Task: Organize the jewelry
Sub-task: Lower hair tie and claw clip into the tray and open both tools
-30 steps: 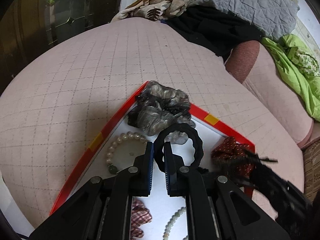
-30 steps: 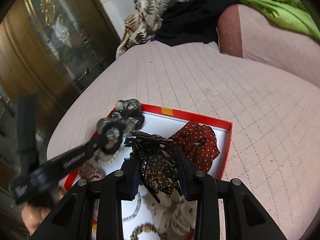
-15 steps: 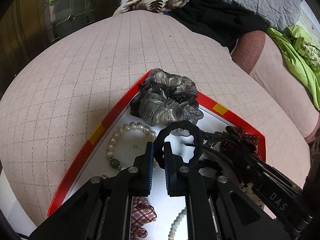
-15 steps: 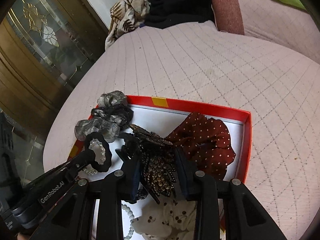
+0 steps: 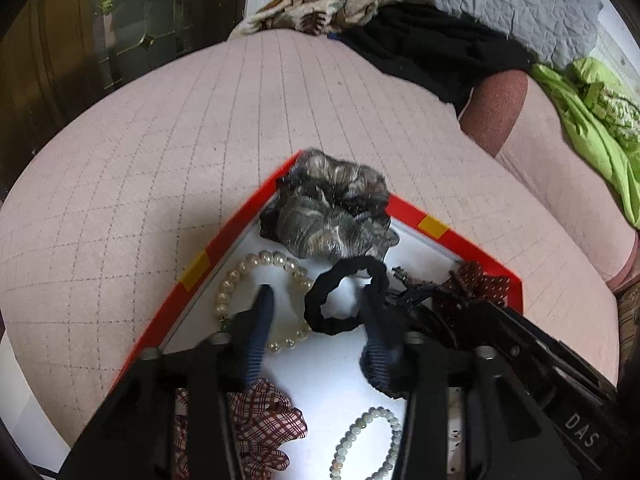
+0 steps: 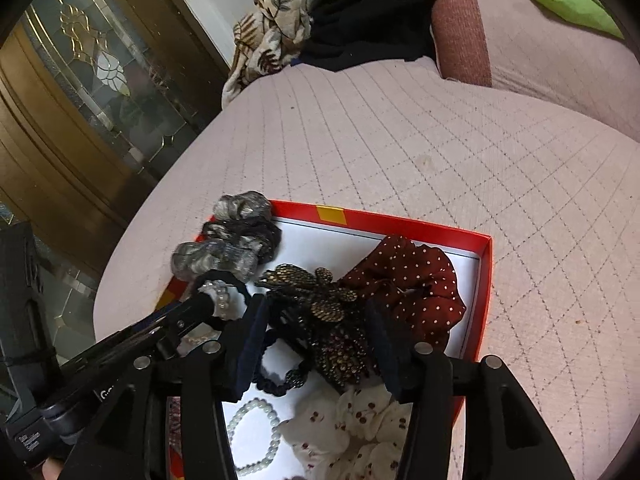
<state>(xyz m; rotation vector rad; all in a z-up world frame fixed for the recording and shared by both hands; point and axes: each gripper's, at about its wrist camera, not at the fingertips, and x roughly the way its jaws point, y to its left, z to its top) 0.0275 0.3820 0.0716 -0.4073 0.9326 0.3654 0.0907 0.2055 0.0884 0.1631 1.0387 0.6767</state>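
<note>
A red box with a white floor [image 5: 224,236] lies on a pink quilted cushion. My left gripper [image 5: 318,300] hangs over it, jaws opening. A black hair tie [image 5: 320,324] lies on the box floor between its fingers, loose from the left pad and against the right one. My right gripper [image 6: 316,314] is also opening. A bronze beaded butterfly clip [image 6: 326,308] rests in the box [image 6: 484,300] between its fingers, and neither pad presses on it. The left gripper's finger [image 6: 188,312] reaches in from the left of the right wrist view.
In the box lie a grey scrunchie [image 5: 332,208], a pearl bracelet [image 5: 240,272], a dark red dotted scrunchie [image 6: 412,284], a plaid scrunchie [image 5: 264,420], a white cherry-print scrunchie [image 6: 356,428] and a pale bead bracelet [image 5: 368,444]. Clothes are piled beyond the cushion [image 5: 432,48].
Both grippers have spread their jaws. The black hair tie dropped from the left gripper's pinch to the box floor, and the butterfly clip now sits free in the box.
</note>
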